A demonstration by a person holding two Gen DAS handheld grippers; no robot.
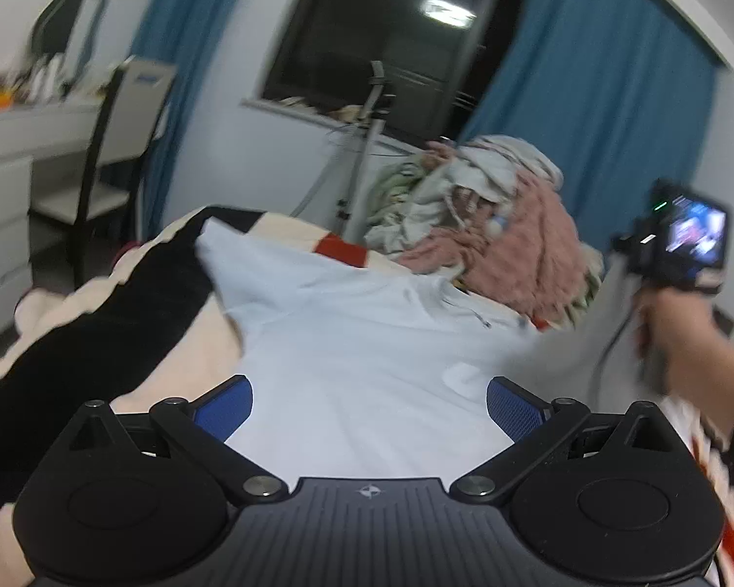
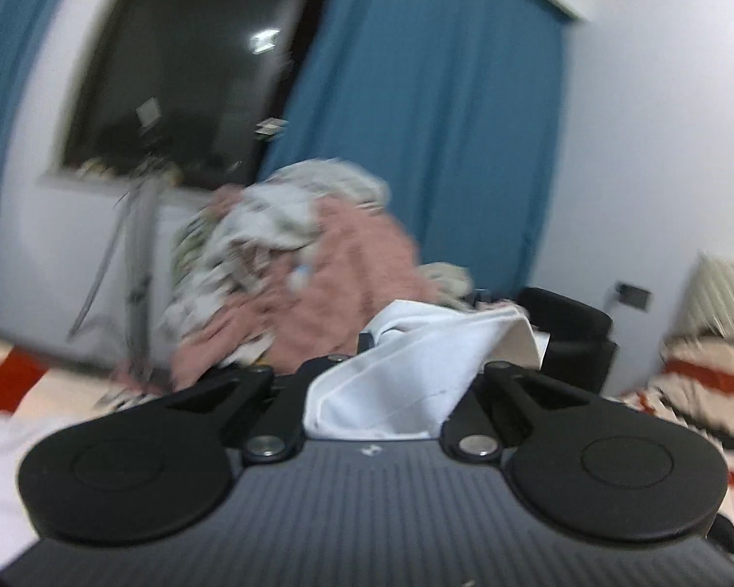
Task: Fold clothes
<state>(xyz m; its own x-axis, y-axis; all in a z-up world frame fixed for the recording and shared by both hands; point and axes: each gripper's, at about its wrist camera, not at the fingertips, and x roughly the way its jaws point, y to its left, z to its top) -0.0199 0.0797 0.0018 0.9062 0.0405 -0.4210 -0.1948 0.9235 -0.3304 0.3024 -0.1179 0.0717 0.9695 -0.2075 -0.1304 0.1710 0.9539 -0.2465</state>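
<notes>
A white polo shirt [image 1: 362, 342] lies spread on the striped bed cover, collar toward the far side. My left gripper [image 1: 369, 401] is open just above the shirt's lower part, its blue pads [image 1: 511, 406] wide apart and empty. My right gripper [image 2: 396, 367] is shut on a bunched fold of the white shirt [image 2: 416, 362] and holds it lifted. In the left wrist view the right gripper's body [image 1: 680, 244] and the hand holding it are at the right, with the shirt's right side pulled up toward it.
A heap of pink and pale clothes [image 1: 489, 225] sits beyond the shirt. A black garment [image 1: 98, 323] lies on the bed at the left. A tripod [image 1: 367, 146], a chair [image 1: 112, 146], a white desk [image 1: 34, 122], blue curtains and a dark window stand behind.
</notes>
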